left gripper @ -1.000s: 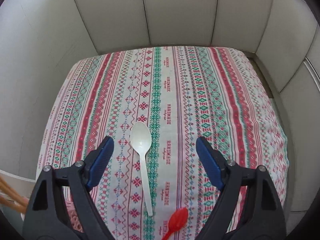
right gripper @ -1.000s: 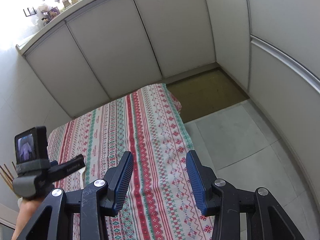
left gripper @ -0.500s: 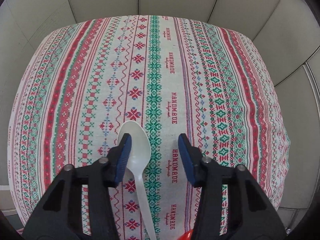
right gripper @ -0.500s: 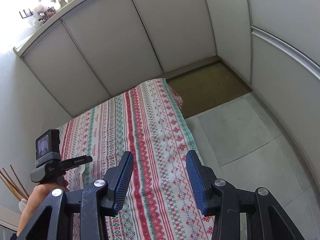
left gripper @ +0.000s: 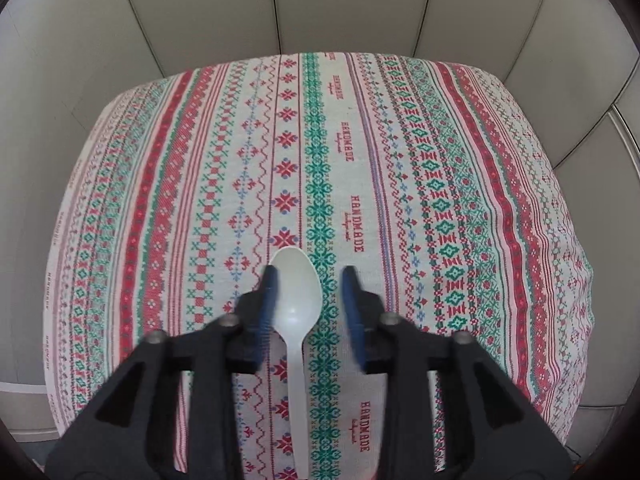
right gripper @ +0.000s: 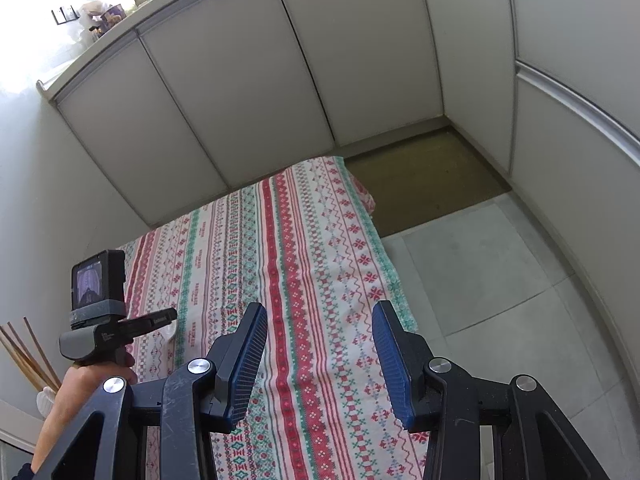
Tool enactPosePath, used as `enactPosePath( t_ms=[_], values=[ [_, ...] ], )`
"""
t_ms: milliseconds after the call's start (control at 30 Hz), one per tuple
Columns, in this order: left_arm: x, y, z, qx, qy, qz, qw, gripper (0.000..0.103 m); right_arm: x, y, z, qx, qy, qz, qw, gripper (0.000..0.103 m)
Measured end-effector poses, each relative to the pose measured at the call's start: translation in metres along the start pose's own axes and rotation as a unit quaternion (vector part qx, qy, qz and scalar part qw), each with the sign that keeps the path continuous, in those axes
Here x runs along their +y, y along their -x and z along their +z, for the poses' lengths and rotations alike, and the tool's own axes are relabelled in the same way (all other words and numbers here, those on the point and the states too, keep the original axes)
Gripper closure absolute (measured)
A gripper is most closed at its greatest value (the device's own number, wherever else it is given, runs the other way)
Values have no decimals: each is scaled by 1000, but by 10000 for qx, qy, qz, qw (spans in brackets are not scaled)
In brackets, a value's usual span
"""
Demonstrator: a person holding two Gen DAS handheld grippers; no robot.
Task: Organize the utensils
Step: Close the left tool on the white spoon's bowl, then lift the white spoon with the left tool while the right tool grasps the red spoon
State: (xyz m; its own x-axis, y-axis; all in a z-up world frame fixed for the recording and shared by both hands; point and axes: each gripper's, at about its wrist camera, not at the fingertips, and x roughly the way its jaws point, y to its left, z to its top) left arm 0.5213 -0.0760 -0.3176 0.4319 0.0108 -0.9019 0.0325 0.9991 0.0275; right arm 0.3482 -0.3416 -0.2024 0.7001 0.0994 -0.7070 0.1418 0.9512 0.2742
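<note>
Patterned cloth covers the counter [left gripper: 460, 184], grey cabinet panels behind. Left wrist view: white plastic spoon [left gripper: 297, 300] lies flat, bowl at 12 o'clock, handle running to 6. Left tongs [left gripper: 308, 276] straddle the bowl at a narrow gap, left pad touching or nearly so, right pad clear; not clamped yet, likely lining up a pinch. Right wrist view: right tongs [right gripper: 318, 324] wide, holding nothing, parked above the cloth's right side. Chopsticks [right gripper: 24, 354] stand at 9 o'clock, probably in the holder.

Soft daylight, window glare [right gripper: 24, 20] upper left; fisheye-bent edges, left tool [left gripper: 308, 300] motion-blurred.
</note>
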Motion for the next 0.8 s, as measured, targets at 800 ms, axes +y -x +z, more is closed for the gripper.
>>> enactPosePath(
  t_ms=[800],
  values=[
    [7,57,-21,-670,-138,-524,9963,66,11,-39,-14,719,-157,594,9955,55]
  ],
)
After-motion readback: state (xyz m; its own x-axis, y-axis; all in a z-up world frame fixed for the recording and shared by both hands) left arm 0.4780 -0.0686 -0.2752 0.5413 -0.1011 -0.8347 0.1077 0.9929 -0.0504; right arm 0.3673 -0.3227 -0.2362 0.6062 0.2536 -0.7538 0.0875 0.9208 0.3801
